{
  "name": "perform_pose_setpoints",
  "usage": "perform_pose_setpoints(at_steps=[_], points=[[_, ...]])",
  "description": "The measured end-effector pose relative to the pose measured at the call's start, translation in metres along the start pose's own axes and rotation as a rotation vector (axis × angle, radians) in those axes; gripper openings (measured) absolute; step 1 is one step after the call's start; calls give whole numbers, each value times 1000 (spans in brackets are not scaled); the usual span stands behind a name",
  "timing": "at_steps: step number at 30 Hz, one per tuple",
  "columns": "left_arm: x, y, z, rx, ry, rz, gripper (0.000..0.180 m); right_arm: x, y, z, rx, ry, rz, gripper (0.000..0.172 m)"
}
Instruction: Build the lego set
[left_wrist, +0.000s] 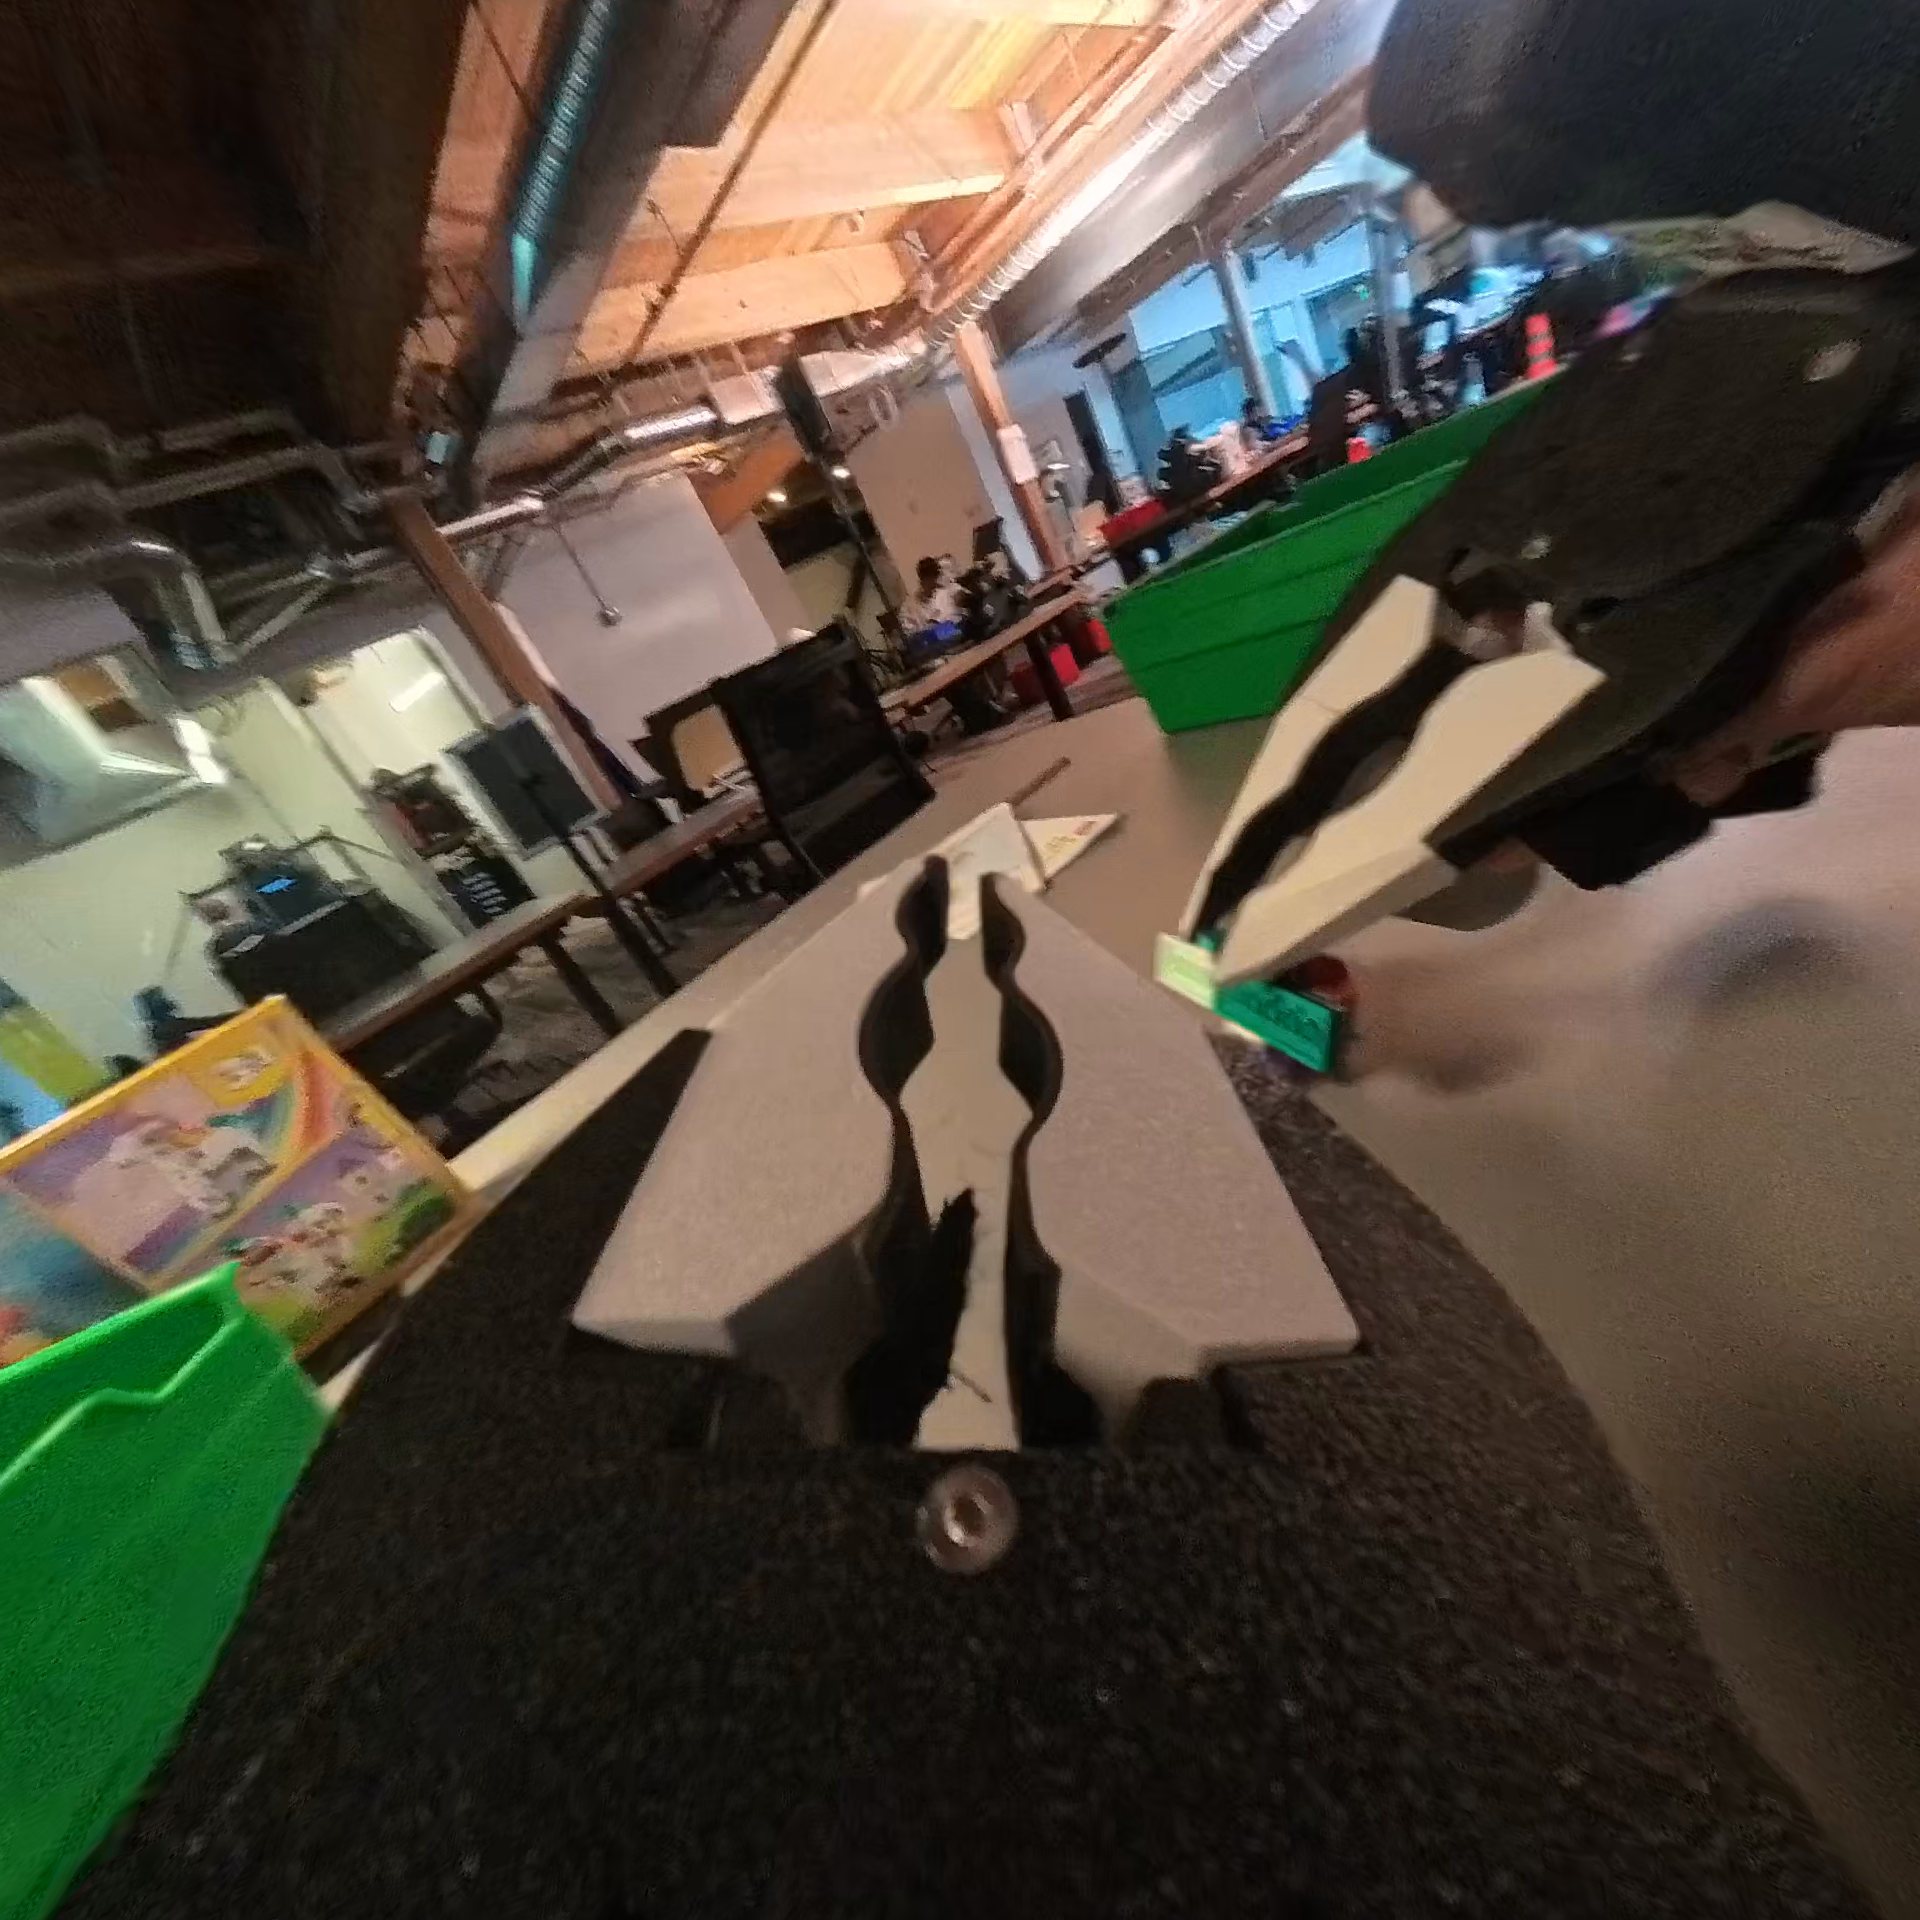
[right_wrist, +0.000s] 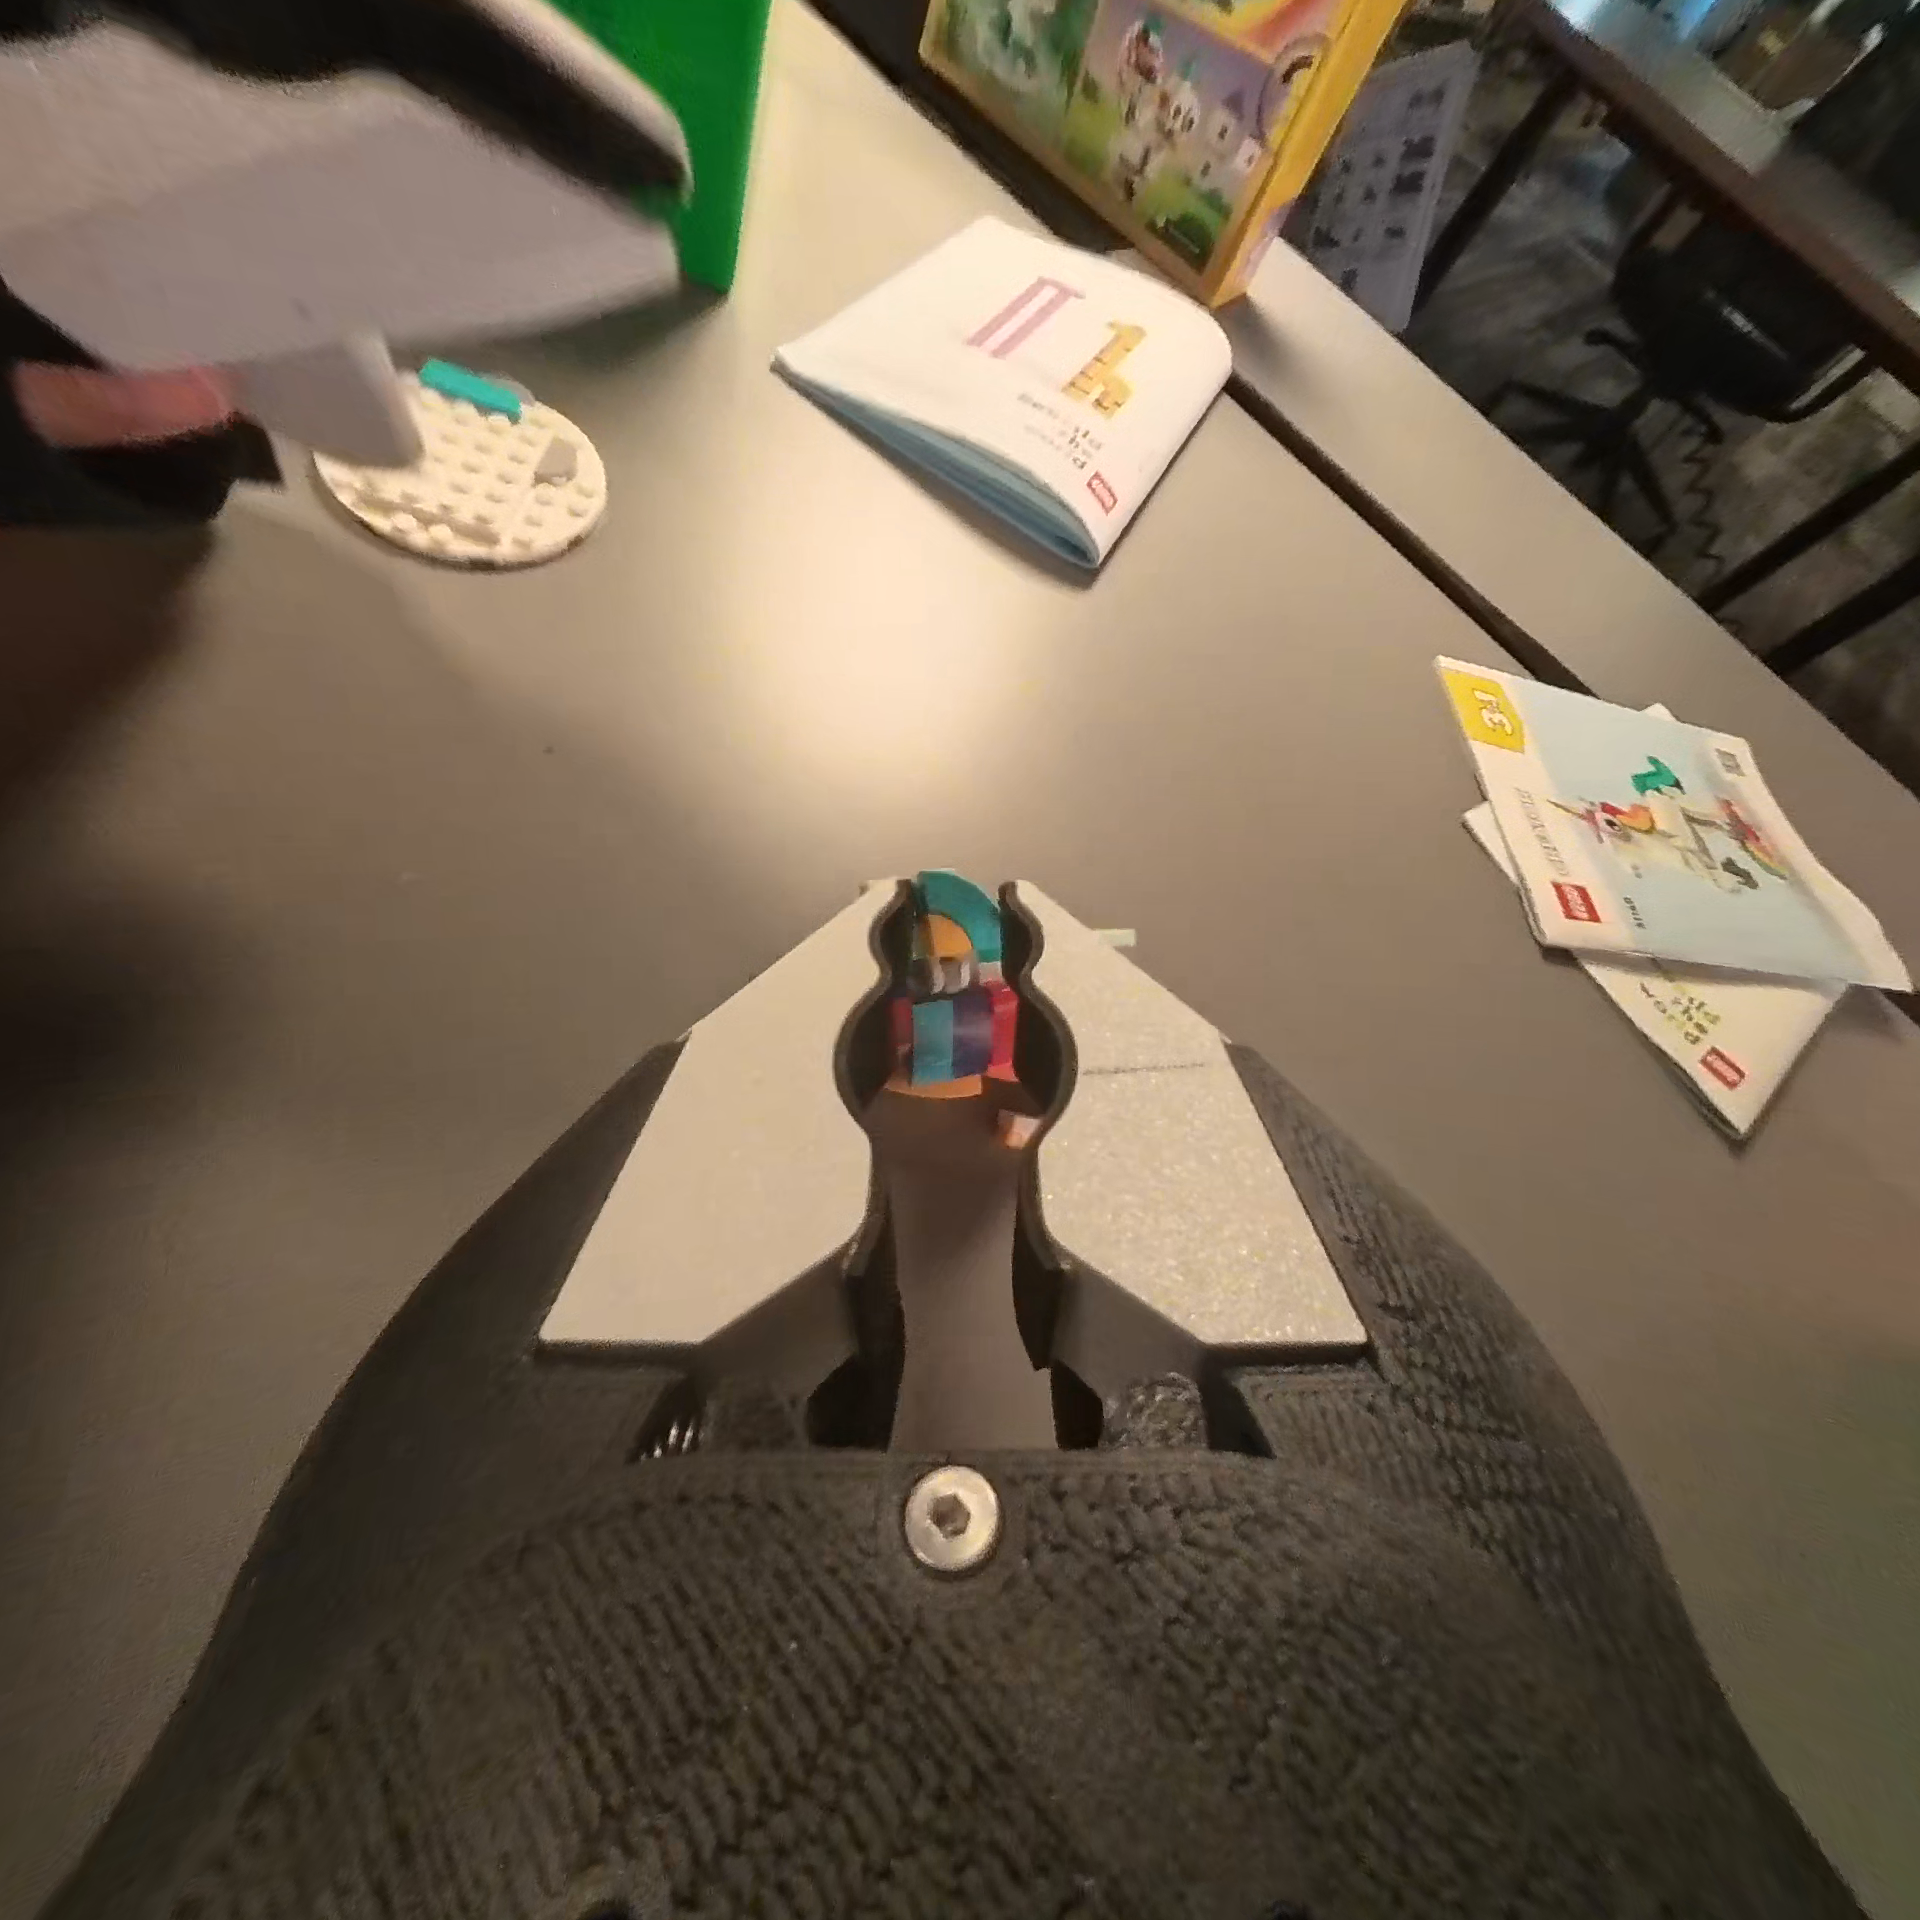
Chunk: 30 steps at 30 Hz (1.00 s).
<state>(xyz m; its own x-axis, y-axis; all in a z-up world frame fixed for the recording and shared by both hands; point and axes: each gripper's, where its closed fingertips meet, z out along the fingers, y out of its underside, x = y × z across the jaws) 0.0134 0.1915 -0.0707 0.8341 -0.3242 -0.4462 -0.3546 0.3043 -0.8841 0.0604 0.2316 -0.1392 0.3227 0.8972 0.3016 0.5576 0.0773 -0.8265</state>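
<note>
My right gripper (right_wrist: 951, 894) is shut on a small multicoloured brick model (right_wrist: 951, 997) of teal, orange, red and blue pieces, held low over the grey table (right_wrist: 727, 727). The left wrist view shows this gripper (left_wrist: 1210, 951) at the right with the green and red model (left_wrist: 1273, 1013) at its tips. My left gripper (left_wrist: 961, 883) has a narrow gap between its fingertips, and nothing shows gripped in it. In the right wrist view it (right_wrist: 353, 416) is blurred and hangs over the far-left side of a round white studded plate (right_wrist: 468, 488). The plate carries a teal brick (right_wrist: 468, 384) and a small grey piece (right_wrist: 561, 457).
An open booklet (right_wrist: 1008, 384) lies beyond the plate. Two stacked booklets (right_wrist: 1662, 883) lie at the right near the table edge. A colourful toy box (right_wrist: 1164, 125) and a green bin (right_wrist: 717, 135) stand at the back. Another green bin (left_wrist: 1268, 623) stands behind the right gripper.
</note>
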Motion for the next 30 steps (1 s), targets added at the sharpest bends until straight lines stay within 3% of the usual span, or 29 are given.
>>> perform_pose_setpoints(at_steps=[1,4,7,12,17,21,25,30], points=[[7,1,1,-6,54,-10,10,0,-6,-2,43,-13,30,13],[30,6,-1,-34,200,77,43,-5,-27,-9,194,-112,166,13],[39,17,-3,-80,213,339,60,-15,-42,-18,294,-230,241,13],[52,25,-6,-93,204,693,50,-30,-52,-25,346,-348,278,13],[53,29,-5,-97,154,928,22,-36,-52,-25,347,-399,297,12],[51,40,-3,-171,178,923,19,-36,-46,-18,308,-381,291,13],[47,45,-2,-215,191,790,13,-35,-49,-14,318,-336,255,14],[35,42,0,-221,182,496,13,-23,-61,-17,402,-190,149,34]])
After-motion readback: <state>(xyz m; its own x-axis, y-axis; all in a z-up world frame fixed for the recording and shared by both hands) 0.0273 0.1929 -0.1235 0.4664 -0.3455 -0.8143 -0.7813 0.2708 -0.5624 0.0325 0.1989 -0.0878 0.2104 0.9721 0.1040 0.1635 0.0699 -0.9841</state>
